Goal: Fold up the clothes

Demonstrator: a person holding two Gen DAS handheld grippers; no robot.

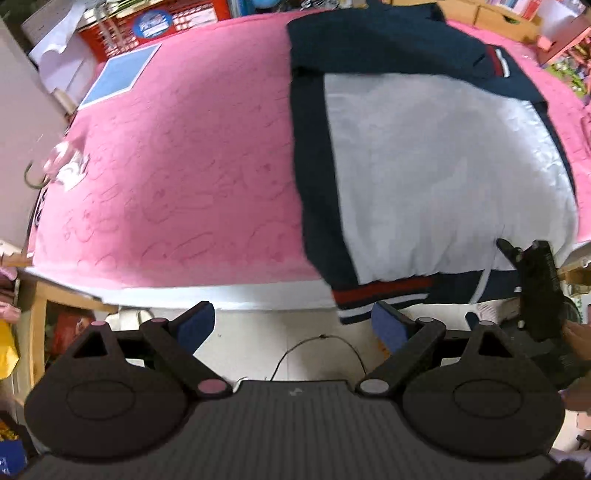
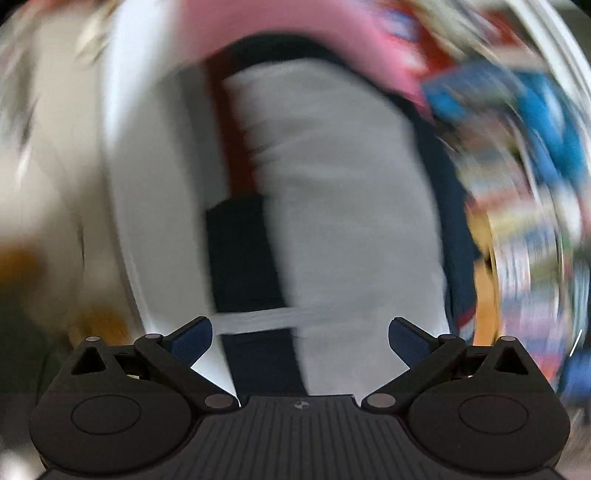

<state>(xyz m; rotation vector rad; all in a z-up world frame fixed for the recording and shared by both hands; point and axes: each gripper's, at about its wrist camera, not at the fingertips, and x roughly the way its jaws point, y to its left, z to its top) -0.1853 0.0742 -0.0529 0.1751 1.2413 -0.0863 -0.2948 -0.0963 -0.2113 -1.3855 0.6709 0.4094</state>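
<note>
A navy and white jacket (image 1: 424,173) with a red and white striped hem lies flat on the right half of a pink bedspread (image 1: 192,155), its hem hanging over the near edge. My left gripper (image 1: 293,325) is open below that edge, off the cloth, with nothing between its blue pads. The right gripper (image 1: 532,266) shows as a black shape at the jacket's lower right corner. In the blurred right wrist view the right gripper (image 2: 300,341) is open just above the jacket (image 2: 340,206), holding nothing.
A blue and white sheet (image 1: 118,74) lies at the bedspread's far left corner. A red crate (image 1: 155,26) and boxes stand behind the bed. A wooden frame (image 1: 40,306) and a cable on the floor (image 1: 317,350) are near the front edge.
</note>
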